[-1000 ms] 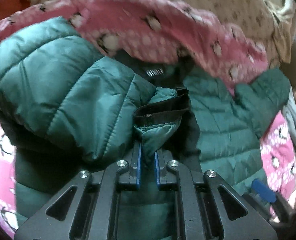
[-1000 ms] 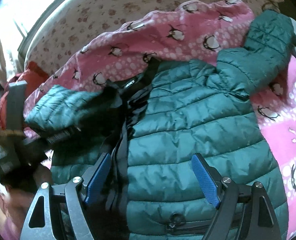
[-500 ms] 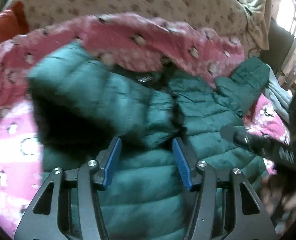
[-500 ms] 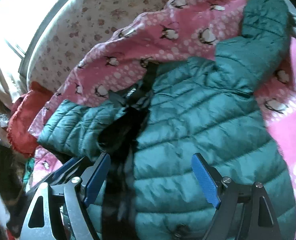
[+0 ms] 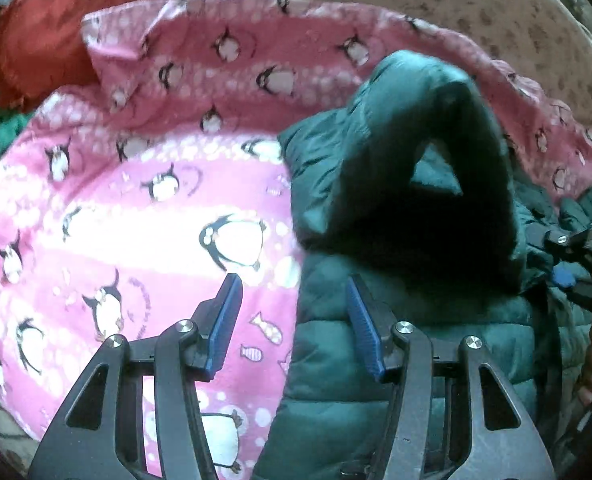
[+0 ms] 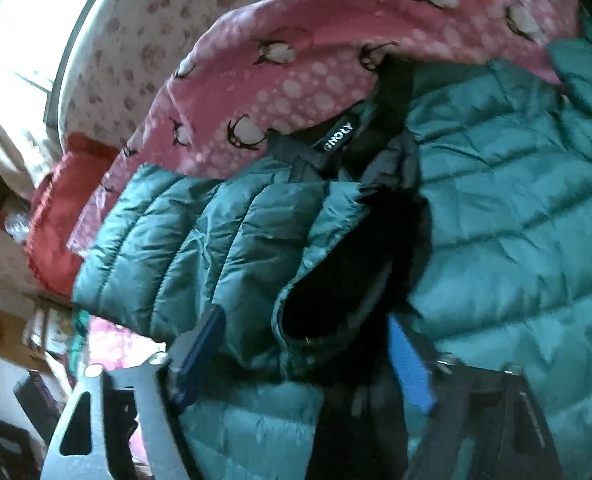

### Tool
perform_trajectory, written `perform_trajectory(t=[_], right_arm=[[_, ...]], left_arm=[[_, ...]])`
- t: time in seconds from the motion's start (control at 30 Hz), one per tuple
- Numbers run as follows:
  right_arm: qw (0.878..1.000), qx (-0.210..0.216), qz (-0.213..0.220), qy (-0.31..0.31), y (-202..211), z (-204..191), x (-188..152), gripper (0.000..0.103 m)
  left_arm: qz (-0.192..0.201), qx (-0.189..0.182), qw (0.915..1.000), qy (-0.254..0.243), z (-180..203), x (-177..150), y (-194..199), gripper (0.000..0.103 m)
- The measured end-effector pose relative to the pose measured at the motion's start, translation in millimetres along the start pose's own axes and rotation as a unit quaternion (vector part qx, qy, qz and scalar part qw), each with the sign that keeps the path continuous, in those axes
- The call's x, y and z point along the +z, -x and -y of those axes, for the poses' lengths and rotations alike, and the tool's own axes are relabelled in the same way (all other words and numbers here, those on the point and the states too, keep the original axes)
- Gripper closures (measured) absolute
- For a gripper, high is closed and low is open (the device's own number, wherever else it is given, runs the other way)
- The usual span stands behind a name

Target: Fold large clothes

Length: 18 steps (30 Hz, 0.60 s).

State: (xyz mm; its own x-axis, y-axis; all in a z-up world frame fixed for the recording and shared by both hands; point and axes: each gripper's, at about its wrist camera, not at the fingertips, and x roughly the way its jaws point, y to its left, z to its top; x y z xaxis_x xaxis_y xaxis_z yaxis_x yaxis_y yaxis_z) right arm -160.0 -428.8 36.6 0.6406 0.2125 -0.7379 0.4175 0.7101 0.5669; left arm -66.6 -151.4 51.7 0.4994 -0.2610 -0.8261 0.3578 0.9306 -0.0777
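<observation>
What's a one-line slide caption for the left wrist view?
Open left tool straddles the edge of a green puffer jacket, its sleeve folded across the body, on a pink penguin blanket.

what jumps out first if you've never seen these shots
A dark green puffer jacket fills the right wrist view, one sleeve folded across its front. It lies on a pink penguin blanket, with a red cloth at the far left corner. Both grippers, left and right, hover open.

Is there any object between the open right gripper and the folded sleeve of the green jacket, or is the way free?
Nothing visible stands between them. The right gripper is open, and the folded sleeve of the green jacket lies directly before its fingers.
</observation>
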Motion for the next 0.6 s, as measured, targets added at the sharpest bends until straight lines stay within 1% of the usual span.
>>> perform_trajectory(t=[0.03, 0.07, 0.13, 0.17, 0.3, 0.37, 0.6], right_arm=[[1.000, -0.012, 0.001, 0.013, -3, -2, 1, 0.052], [0.999, -0.025, 0.005, 0.026, -5, -5, 2, 0.058], [0.998, -0.036, 0.023, 0.045, -1, -7, 3, 0.076], [0.997, -0.033, 0.035, 0.054, 5, -7, 4, 0.080], [0.991, -0.058, 0.089, 0.083, 36, -7, 10, 0.083], [0.988, -0.067, 0.112, 0.087, 54, -2, 16, 0.084], [0.985, -0.091, 0.120, 0.083, 71, 21, 28, 0.084]], left_arm=[[-0.005, -0.001, 1.0000, 0.002, 0, -1, -4, 0.049], [-0.008, -0.001, 1.0000, 0.002, 0, -2, -6, 0.049], [-0.007, 0.000, 1.0000, 0.002, 1, -5, -8, 0.050], [-0.006, 0.000, 1.0000, 0.002, 2, -5, -7, 0.049], [-0.006, -0.005, 0.9999, 0.014, 0, -3, -10, 0.049], [-0.008, -0.008, 0.9997, 0.020, 1, -1, -13, 0.049], [-0.011, -0.013, 0.9993, 0.033, 1, 0, -15, 0.049]])
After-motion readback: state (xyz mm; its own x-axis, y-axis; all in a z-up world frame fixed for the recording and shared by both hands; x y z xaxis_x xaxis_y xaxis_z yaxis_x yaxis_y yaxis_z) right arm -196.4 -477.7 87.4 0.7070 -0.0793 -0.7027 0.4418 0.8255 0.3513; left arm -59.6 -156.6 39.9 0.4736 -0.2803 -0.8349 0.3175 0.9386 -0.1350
